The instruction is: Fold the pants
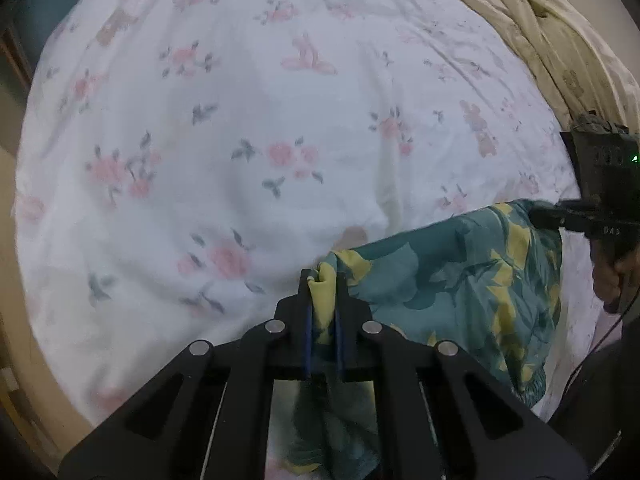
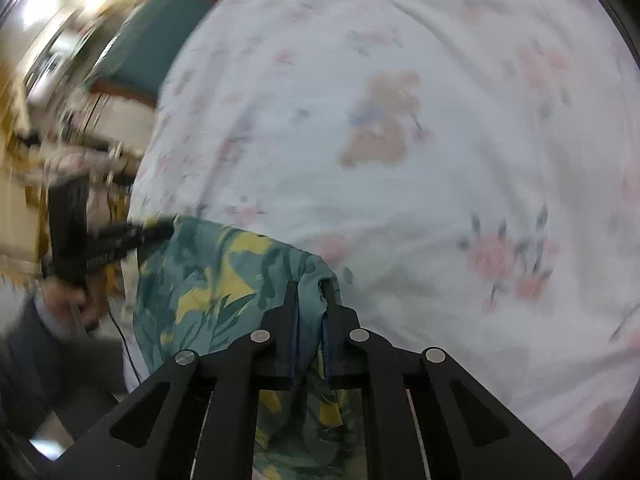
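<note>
Both claws are gripping the pants (image 1: 452, 276) by one edge and holding them up over the bed (image 1: 240, 120), which is wearing a white sheet printed with pink flowers. The left claw (image 1: 323, 280) is clamping a bunched yellow corner of the teal leaf-print cloth, and the right claw (image 2: 311, 286) is pinching a teal fold at the other end, so the fabric is stretching between them and hanging down below, apart from the sheet as far as I can judge. The main risk is lying in how little cloth each claw is biting: the pinches are sitting near the fingertips, and a sharp swing or a tug apart could be pulling a corner free, dropping the pants in a heap. The right wrist view is blurring, which suggests quick motion, making a slip likelier. The hanging part is looking doubled and twisted, so laying it down as it is could be trapping creases or folding a leg askew. The rumpled cream quilt (image 1: 540, 20) is lying along the far side, well apart.
</note>
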`<state>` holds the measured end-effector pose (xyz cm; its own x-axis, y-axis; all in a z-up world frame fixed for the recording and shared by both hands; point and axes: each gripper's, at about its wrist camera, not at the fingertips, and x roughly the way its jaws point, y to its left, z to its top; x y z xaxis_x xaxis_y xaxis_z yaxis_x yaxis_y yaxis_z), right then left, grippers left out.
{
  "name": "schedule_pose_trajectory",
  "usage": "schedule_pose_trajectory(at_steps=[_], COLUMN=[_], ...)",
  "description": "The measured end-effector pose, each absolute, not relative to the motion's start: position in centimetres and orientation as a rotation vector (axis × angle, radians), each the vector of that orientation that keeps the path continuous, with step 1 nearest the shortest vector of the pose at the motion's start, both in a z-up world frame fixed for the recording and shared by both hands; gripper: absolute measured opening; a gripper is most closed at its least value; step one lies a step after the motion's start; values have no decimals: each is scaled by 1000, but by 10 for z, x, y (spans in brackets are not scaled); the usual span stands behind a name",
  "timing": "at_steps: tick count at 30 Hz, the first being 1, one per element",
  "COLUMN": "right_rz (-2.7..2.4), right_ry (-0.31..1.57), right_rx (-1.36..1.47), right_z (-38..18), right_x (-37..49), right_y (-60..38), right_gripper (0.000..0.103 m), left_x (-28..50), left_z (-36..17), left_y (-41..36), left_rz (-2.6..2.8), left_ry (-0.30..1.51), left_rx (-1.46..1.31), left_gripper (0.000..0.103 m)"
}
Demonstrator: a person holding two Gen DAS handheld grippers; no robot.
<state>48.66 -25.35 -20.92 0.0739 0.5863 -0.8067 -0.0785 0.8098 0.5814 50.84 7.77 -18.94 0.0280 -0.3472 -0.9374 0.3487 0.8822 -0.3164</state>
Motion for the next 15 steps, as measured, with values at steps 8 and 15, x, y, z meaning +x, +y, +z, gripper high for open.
schedule_pose_trajectory(at_steps=[8, 15], right_rz=[390, 432], right_ry=[1160, 1119], right_rx=[314, 270], right_z=[-157, -145], right_x=[501, 481], right_y=[-256, -260], right_gripper=[7, 7], left_x=[524, 499], left_z=[-146, -128], left_y=[64, 70], left_rz=[-538, -610], left_ry=[1195, 1158], left_rx=[64, 77], left_gripper=[6, 6])
